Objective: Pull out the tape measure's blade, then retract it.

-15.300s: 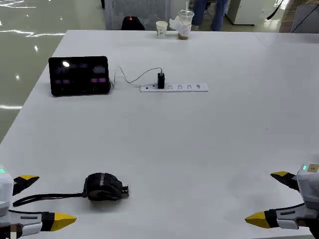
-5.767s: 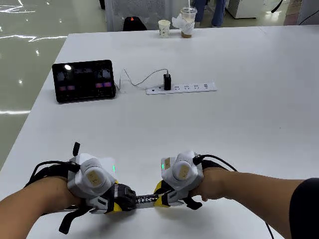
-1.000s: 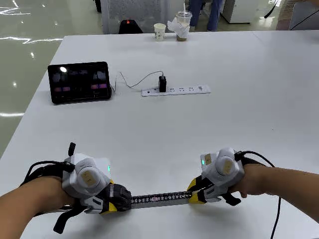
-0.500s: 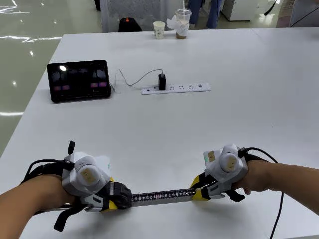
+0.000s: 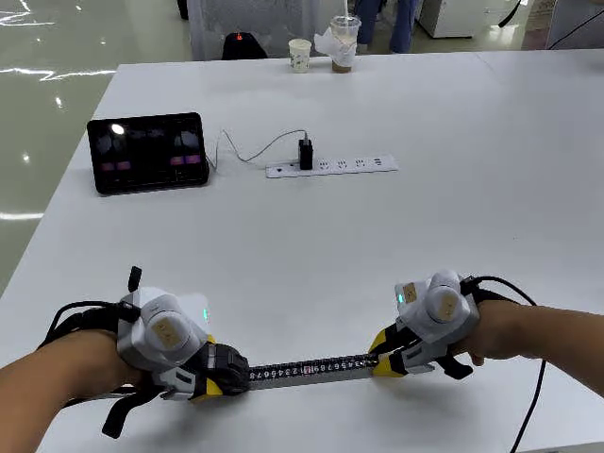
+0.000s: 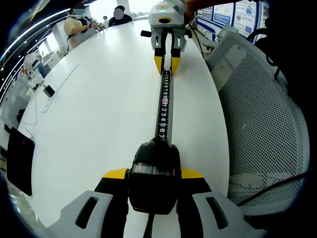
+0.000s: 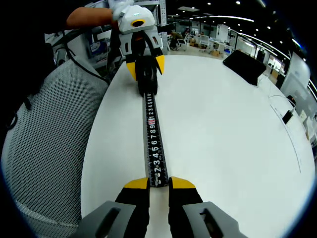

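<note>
The black tape measure case [image 5: 226, 368] [image 6: 154, 171] rests near the white table's front edge, and my left gripper [image 5: 209, 370] [image 6: 154, 174] is shut on it. Its blade [image 5: 310, 367] [image 6: 164, 106] [image 7: 152, 144], marked with numbers, stretches rightward just above the tabletop. My right gripper [image 5: 385, 355] [image 7: 158, 184] is shut on the blade's end. In the right gripper view the case [image 7: 145, 77] sits at the far end between the left gripper's yellow tips. In the left gripper view the right gripper [image 6: 166, 63] pinches the far end of the blade.
A dark tablet [image 5: 148, 151] stands at the back left. A white power strip [image 5: 330, 165] with a black plug and thin cable lies mid-table. Two cups [image 5: 300, 54] stand at the far edge. A mesh chair [image 6: 257, 119] is beside the table's front edge.
My right gripper has drawn the blade's end further right, so more blade shows than a second ago. The left gripper and case have stayed put.
</note>
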The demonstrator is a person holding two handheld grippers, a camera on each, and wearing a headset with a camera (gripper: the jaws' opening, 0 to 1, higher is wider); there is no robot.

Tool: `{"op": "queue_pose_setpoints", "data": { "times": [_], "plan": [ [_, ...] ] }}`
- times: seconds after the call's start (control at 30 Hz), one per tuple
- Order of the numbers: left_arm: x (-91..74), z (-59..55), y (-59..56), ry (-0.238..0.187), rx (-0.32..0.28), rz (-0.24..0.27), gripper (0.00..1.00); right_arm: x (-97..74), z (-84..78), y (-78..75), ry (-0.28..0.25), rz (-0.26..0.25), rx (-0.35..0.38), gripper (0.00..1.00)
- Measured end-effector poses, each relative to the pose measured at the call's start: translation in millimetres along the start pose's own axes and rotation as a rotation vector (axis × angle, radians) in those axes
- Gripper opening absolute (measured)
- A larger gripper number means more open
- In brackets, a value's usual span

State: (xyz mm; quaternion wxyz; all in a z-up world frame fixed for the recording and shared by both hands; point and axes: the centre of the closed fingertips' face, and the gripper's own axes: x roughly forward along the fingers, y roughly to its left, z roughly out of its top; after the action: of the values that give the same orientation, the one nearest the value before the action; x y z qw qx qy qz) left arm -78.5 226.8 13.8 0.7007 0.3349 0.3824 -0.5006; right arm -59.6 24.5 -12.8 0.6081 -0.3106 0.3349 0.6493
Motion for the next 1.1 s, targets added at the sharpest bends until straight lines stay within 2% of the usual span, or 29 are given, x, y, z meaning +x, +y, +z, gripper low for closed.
{"op": "queue_pose_setpoints", "data": {
  "times": [1.1],
  "plan": [
    [0.0, 1.0, -0.3, 0.000, -0.002, 0.001, 0.31, -11.8, -16.3, -3.2, 0.010, -0.010, 0.023, 0.10]
  ]
}}
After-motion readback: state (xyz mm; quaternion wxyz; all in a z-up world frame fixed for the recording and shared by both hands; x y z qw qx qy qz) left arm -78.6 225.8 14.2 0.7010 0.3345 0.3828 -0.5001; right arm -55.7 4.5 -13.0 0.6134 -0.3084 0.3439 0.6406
